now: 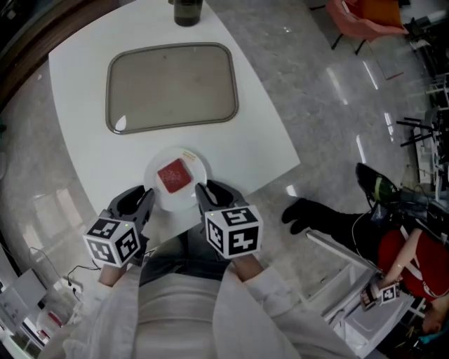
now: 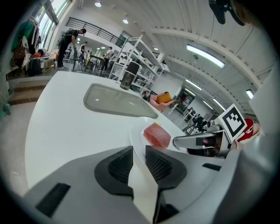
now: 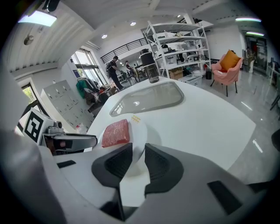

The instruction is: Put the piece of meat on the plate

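Red square piece of meat is seen lying flat in the middle of a round white plate, with bare rim left all round it and a small yellow mark shown on the plate's far edge. The plate is placed at the near edge of a white rounded table, close in front of the person. It is grasped from both sides: the left gripper is clenched on the plate's left rim, and the right gripper is clenched on its right rim (in each gripper view the thin white rim is seen filling the narrow gap between the dark ribbed pads). Both grippers are pointed forward and down. Whether the plate rests on the table or is held just clear of it cannot be told. Farther along the table, well apart from the plate, a grey rectangular tray with rounded corners is laid flat, and a dark cylindrical container is stood just beyond the tray's far side. White sleeves are worn on the arms behind the grippers. On the glossy grey floor to the right, a person in a red top is seen.
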A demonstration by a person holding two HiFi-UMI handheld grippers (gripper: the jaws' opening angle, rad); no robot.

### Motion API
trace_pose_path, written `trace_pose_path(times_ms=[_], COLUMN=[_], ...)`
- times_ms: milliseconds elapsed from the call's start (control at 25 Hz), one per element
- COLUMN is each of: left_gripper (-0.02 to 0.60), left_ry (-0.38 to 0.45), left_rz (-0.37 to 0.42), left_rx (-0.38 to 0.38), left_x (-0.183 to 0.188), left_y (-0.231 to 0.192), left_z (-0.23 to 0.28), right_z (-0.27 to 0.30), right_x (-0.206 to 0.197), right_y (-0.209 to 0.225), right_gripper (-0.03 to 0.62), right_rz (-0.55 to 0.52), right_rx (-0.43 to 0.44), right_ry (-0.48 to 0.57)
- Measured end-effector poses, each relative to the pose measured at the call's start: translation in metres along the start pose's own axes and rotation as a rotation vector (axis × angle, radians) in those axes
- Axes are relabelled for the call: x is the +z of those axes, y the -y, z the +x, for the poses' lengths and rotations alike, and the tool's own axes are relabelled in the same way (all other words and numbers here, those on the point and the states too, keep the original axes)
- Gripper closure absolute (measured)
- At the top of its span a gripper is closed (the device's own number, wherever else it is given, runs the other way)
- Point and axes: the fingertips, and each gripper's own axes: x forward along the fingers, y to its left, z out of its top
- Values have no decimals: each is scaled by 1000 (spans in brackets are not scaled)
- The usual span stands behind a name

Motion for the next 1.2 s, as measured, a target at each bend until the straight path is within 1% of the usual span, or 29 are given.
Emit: trace_pose_path(times_ms=[160,360,520,880,1200], left_gripper=[488,488,488,488,488], left_ry=[13,24,30,68,112], left_rz=[1,-3,-5,-9,-15], left_rx=[2,10,16,49,90], left_x=[10,19,30,82,132], left_y=[3,-10,-16,-25,-47], left_z=[5,-3,8,42,71], right_z=[-2,8,19,45,78], right_x=[11,22,33,90,135], right_y=[4,-7,0,24,39], right_gripper=[497,497,497,497,496], right_rz=[-23,-20,-30,-61,-43], right_rx=[-2,11,23,49,79], right_ry=[9,6,-1,-2,-5])
